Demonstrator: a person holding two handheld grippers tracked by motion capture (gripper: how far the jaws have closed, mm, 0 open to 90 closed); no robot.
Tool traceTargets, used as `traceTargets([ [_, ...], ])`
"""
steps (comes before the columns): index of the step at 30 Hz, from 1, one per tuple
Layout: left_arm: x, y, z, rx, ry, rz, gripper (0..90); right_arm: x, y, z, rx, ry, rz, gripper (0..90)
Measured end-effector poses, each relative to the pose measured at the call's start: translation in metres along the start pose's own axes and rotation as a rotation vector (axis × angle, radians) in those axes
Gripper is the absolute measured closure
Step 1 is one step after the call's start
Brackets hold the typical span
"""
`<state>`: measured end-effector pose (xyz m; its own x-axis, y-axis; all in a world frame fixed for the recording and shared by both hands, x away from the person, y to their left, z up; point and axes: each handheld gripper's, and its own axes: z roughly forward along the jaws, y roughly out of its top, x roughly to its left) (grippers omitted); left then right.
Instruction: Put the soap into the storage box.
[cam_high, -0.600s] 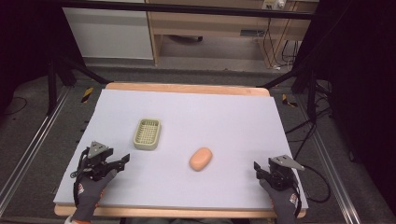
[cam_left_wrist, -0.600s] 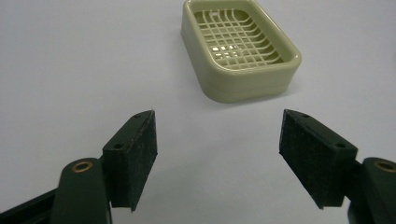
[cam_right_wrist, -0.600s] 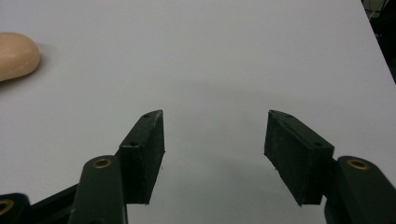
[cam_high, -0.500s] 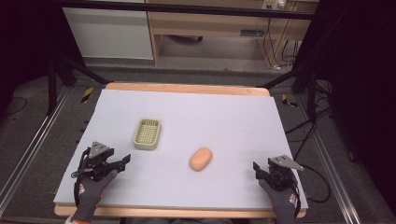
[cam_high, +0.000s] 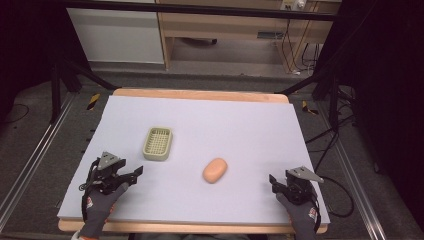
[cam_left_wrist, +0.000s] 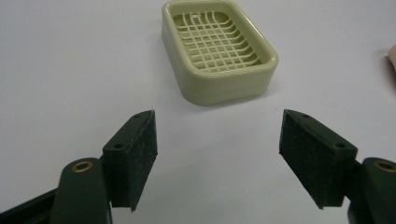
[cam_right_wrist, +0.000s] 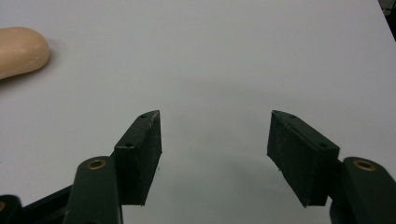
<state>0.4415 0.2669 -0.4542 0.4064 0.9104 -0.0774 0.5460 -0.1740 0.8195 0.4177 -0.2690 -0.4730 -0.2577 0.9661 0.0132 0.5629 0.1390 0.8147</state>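
The table (cam_high: 200, 120), covered by a pale lilac sheet, carries two items and both grippers. A pale green soap dish (cam_high: 158, 143) with a gridded floor sits left of centre; in the left gripper view the same dish (cam_left_wrist: 218, 49) lies directly ahead of the jaws, apart from them, with bare surface between. A peach-coloured soap bar (cam_high: 215, 170) lies on the sheet near the middle, to the right of the dish and nearer the person, touching neither the dish nor a gripper; it appears at the far upper left of the right gripper view (cam_right_wrist: 21, 50), well off the jaw line. The left gripper (cam_high: 132, 176) rests low at the near left of the table in a gloved hand (cam_high: 100, 205), pointed toward the dish; its jaws stand parted, nothing between the pads, nothing touched. The right gripper (cam_high: 274, 181) sits at the near right edge in the other gloved hand (cam_high: 301, 215), angled toward the soap bar; its jaws likewise stand apart with only bare sheet between them, gripping nothing.
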Motion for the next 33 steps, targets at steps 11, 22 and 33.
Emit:
traceTargets([
  [11,-0.009,0.002,0.002,0.006,-0.025,0.022,25.9,-0.001,0.0,0.0,-0.003,-0.007,0.008,35.1],
  [22,-0.022,0.005,0.004,-0.004,-0.046,0.042,24.0,0.0,-0.001,0.001,-0.005,-0.013,0.002,34.5],
  [33,-0.038,0.005,0.007,0.006,-0.075,0.084,23.4,0.0,-0.001,0.001,-0.001,-0.008,-0.004,34.0],
])
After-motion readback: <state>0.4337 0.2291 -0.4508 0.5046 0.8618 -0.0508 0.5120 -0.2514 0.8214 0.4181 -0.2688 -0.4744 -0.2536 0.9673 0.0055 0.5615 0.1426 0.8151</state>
